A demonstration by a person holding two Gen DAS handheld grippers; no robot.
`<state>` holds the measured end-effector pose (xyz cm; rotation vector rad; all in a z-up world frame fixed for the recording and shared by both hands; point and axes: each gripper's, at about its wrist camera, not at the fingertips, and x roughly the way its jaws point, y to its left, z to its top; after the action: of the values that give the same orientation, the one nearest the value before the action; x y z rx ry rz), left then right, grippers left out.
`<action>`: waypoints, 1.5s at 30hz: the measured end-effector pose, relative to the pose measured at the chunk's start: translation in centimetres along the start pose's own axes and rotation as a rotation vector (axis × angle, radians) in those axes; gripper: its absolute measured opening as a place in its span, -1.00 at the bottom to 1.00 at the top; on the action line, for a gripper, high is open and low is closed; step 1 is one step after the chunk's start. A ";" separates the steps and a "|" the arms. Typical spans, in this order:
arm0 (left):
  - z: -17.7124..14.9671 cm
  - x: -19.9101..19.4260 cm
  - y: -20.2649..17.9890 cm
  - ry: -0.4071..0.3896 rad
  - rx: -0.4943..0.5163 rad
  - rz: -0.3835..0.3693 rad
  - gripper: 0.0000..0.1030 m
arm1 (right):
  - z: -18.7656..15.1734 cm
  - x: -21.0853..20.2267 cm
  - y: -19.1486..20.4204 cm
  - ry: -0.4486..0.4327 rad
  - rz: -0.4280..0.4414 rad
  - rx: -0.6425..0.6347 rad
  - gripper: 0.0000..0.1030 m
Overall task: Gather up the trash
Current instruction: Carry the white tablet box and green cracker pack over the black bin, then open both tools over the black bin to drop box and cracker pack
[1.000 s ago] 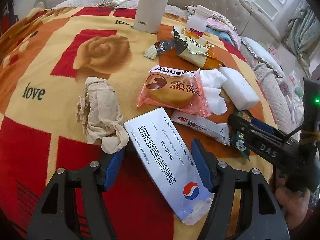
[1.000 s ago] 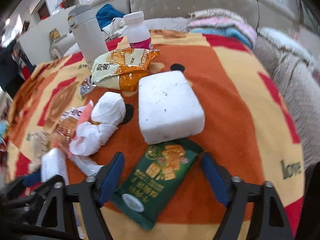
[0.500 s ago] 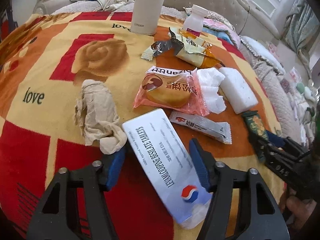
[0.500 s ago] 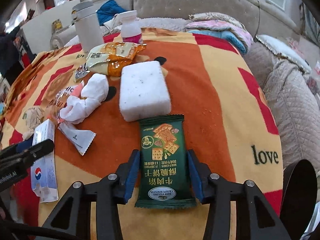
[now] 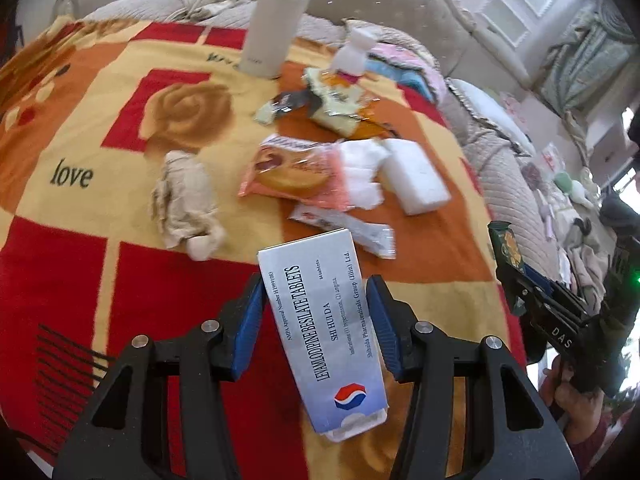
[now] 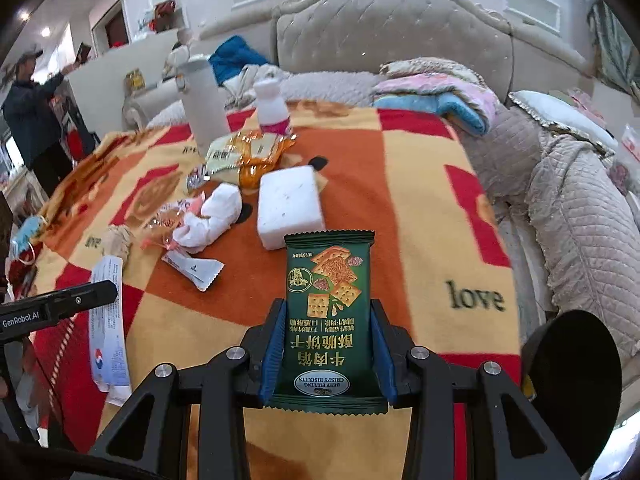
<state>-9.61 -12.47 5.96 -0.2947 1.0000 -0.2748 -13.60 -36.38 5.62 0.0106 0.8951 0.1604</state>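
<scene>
Fingers of your left gripper (image 5: 316,322) are closed narrow on the tablet box (image 5: 322,334), one blue pad against each long side, and the box stands lifted off the blanket (image 5: 80,128) between them, tilted, with its far end reaching past the fingertips and its near end hanging back toward the camera. It is a white, flat carton printed with black lettering down its length and a red-and-blue round logo near the near end, where a white flap sticks out. Your right gripper (image 6: 330,346) is clamped on the biscuit packet (image 6: 329,312), its pads pressing the two side edges of the lower half, while the upper half rises above the fingertips, clear of the blanket. That packet is dark green with crimped ends, cracker pictures near the top and gold characters lower down. On the blanket beyond lie a white foam block (image 6: 289,206), crumpled white tissue (image 6: 212,218), a pink bun wrapper (image 5: 294,174), a thin white sachet (image 5: 346,230), a beige crumpled wad (image 5: 184,204), and a yellow-orange snack bag (image 6: 250,152). A tall white flask (image 6: 202,102) and a small white bottle (image 6: 271,106) stand upright at the far side, near the headboard (image 6: 392,28).
</scene>
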 end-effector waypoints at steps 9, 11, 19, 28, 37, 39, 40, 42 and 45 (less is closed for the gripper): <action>0.7 -0.1 -3.2 0.004 0.049 -0.077 -0.05 | -0.8 -3.1 -2.8 -0.050 -0.003 0.063 -0.26; 0.8 0.1 -3.8 0.013 0.058 -0.086 -0.05 | -1.0 -3.6 -3.3 -0.058 -0.005 0.070 -0.26; 0.8 1.7 -7.9 0.042 0.133 -0.112 -0.06 | -2.0 -4.6 -6.1 -0.070 -0.015 0.128 -0.25; 0.6 4.3 -13.1 0.097 0.217 -0.162 -0.06 | -3.1 -5.4 -9.6 -0.077 -0.053 0.194 -0.25; 0.3 6.9 -19.4 0.128 0.306 -0.215 -0.06 | -4.7 -6.7 -14.3 -0.079 -0.117 0.282 -0.25; 0.2 7.4 -20.7 0.134 0.322 -0.224 -0.06 | -5.0 -7.1 -15.3 -0.079 -0.132 0.301 -0.25; 0.1 7.7 -21.4 0.137 0.330 -0.232 -0.06 | -5.2 -7.3 -15.8 -0.080 -0.138 0.309 -0.25; 0.1 8.3 -22.8 0.143 0.343 -0.247 -0.06 | -5.7 -7.7 -16.9 -0.079 -0.155 0.328 -0.25; 0.1 9.0 -24.5 0.152 0.354 -0.268 -0.06 | -6.4 -8.1 -18.5 -0.078 -0.179 0.359 -0.25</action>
<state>-7.11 -38.38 7.92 -0.0844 1.0402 -0.7177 -21.03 -56.18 6.50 0.2679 0.8331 -0.1680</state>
